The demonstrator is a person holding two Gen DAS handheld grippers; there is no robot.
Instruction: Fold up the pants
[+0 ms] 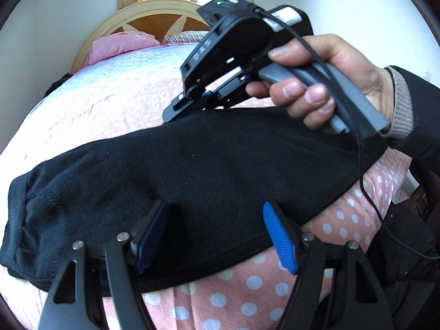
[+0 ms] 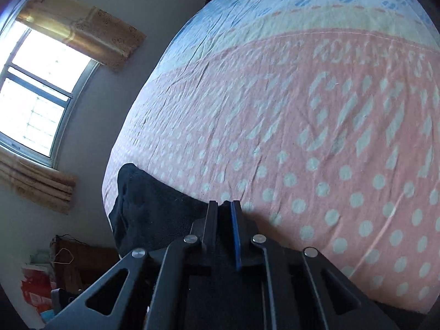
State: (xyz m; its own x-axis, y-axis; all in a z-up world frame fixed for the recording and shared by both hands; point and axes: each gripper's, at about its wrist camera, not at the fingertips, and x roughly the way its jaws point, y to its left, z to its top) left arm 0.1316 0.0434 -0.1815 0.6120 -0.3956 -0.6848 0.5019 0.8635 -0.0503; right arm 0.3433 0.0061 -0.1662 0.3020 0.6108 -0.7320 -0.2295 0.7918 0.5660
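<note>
Black pants (image 1: 206,165) lie in a long band across the pink polka-dot bed sheet (image 1: 247,283), with the ribbed waistband at the left end. My left gripper (image 1: 214,220) is open and its blue pads (image 1: 279,239) straddle the near edge of the cloth without pressing it. A hand holds my right gripper (image 1: 172,111) at the far edge of the pants. In the right wrist view the right gripper (image 2: 224,206) has its jaws together, a thin fold of the pants (image 2: 148,206) pinched at the tips.
The bed fills both views, with a pink pillow (image 1: 118,45) and a wooden headboard (image 1: 154,22) at the far end. A thin black cable (image 1: 360,165) hangs from the right gripper across the pants. A window (image 2: 35,88) and floor clutter (image 2: 46,283) lie beyond the bed's edge.
</note>
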